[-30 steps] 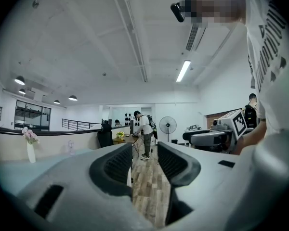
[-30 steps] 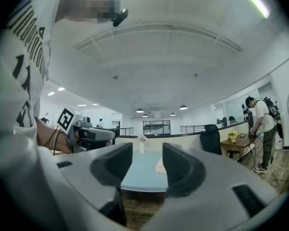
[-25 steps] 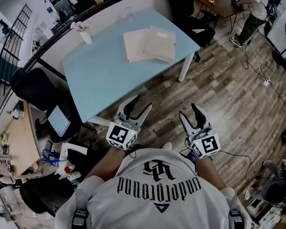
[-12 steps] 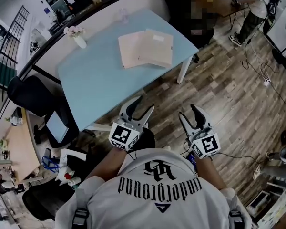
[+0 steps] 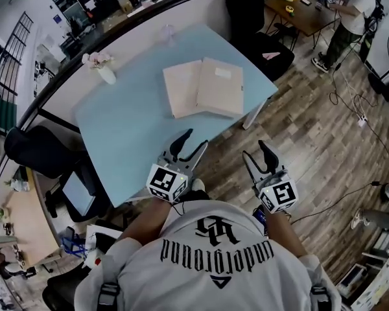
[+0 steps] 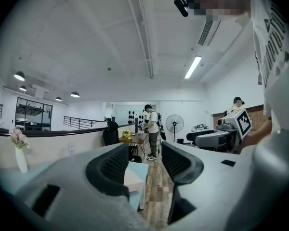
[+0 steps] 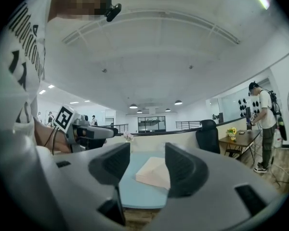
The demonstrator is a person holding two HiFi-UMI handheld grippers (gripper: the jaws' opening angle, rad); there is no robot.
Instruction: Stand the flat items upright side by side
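Over the far half of a pale blue rectangular table (image 5: 123, 128), the head view shows two flat beige cardboard folders lying side by side, the paler folder (image 5: 181, 89) on the left and the labelled folder (image 5: 223, 89) on the right, its edge lapping over its neighbour; neither is upright. A small white vase of pink flowers (image 5: 105, 72) stands well apart near the far left corner. The left gripper (image 5: 193, 141) hovers at the table's near edge and the right gripper (image 5: 255, 151) over the wooden plank floor (image 5: 311, 141) just off it, both well short of the folders. The left gripper view shows the left gripper (image 6: 144, 162) with its jaws standing apart and nothing between them; only the table corner and a sliver of the folders (image 6: 133, 181) show through the gap. The right gripper view shows the right gripper (image 7: 147, 168) likewise spread and empty, the folders (image 7: 154, 173) framed ahead on the table top (image 7: 135, 196). The folders look light, thin and fairly stiff, though probably apt to bow if pinched at a corner, and their smooth faces will likely slide on the slick top. Lying flush, they offer little for a jaw to get under; the raised overlapping edge of the labelled folder seems the best place to bite, then a mid-edge grip to tip it up.
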